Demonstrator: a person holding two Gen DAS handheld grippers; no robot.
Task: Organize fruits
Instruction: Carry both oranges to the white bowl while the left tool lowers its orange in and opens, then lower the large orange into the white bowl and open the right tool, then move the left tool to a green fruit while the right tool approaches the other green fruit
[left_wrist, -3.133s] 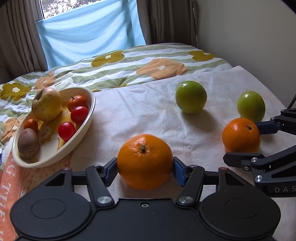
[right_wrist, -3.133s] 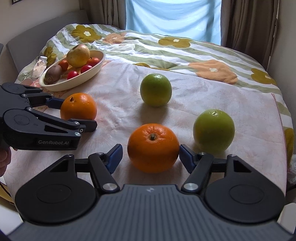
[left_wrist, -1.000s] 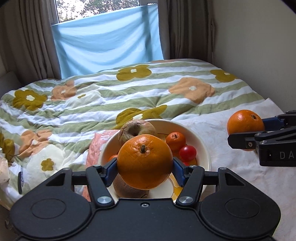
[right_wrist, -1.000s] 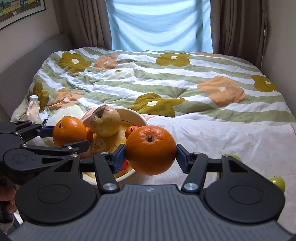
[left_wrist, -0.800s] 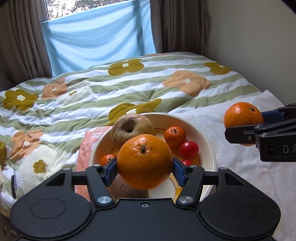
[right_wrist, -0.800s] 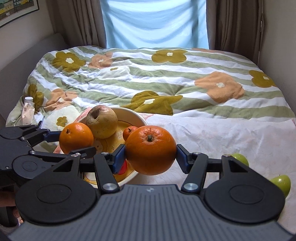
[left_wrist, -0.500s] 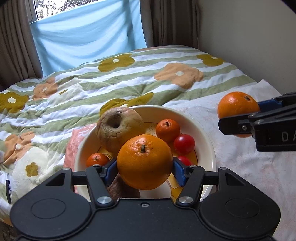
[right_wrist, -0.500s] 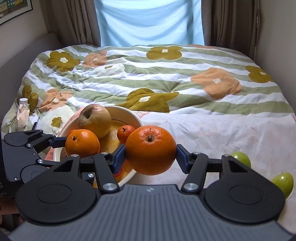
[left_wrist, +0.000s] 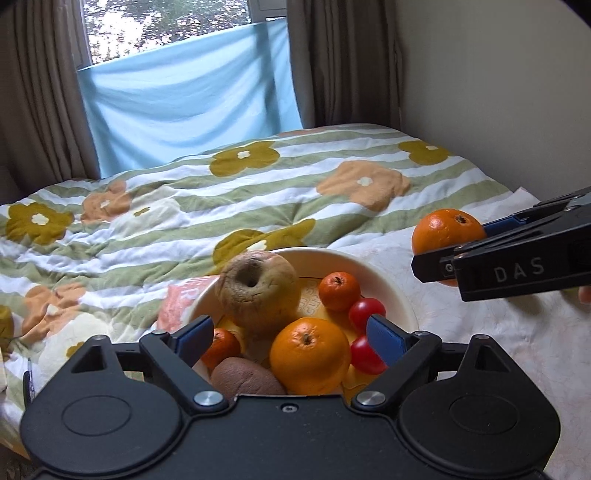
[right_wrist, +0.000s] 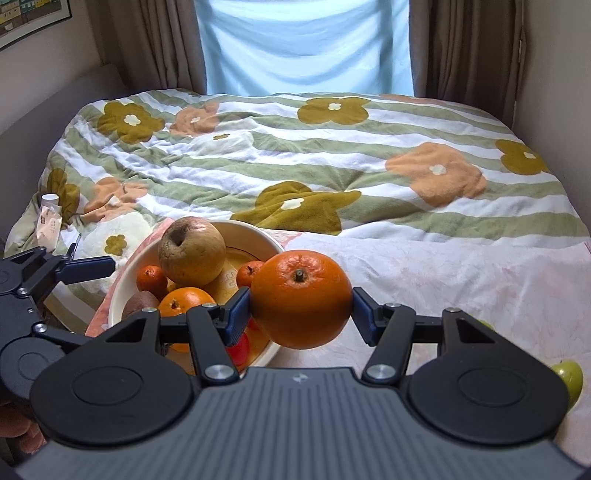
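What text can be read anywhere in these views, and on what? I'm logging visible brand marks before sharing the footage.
"DAS": white letters on the side of the right tongs, which grip an orange; the word runs out of frame.
Lettering on the inner floor of the bowl: too distorted to read.
Print on the pink cloth under the bowl: mostly hidden, unreadable.
Packet at the bed's edge: too small to read.

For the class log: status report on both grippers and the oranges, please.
Left gripper open, its orange in bowl. Right gripper shut on second orange, beside bowl. Nothing blocking.
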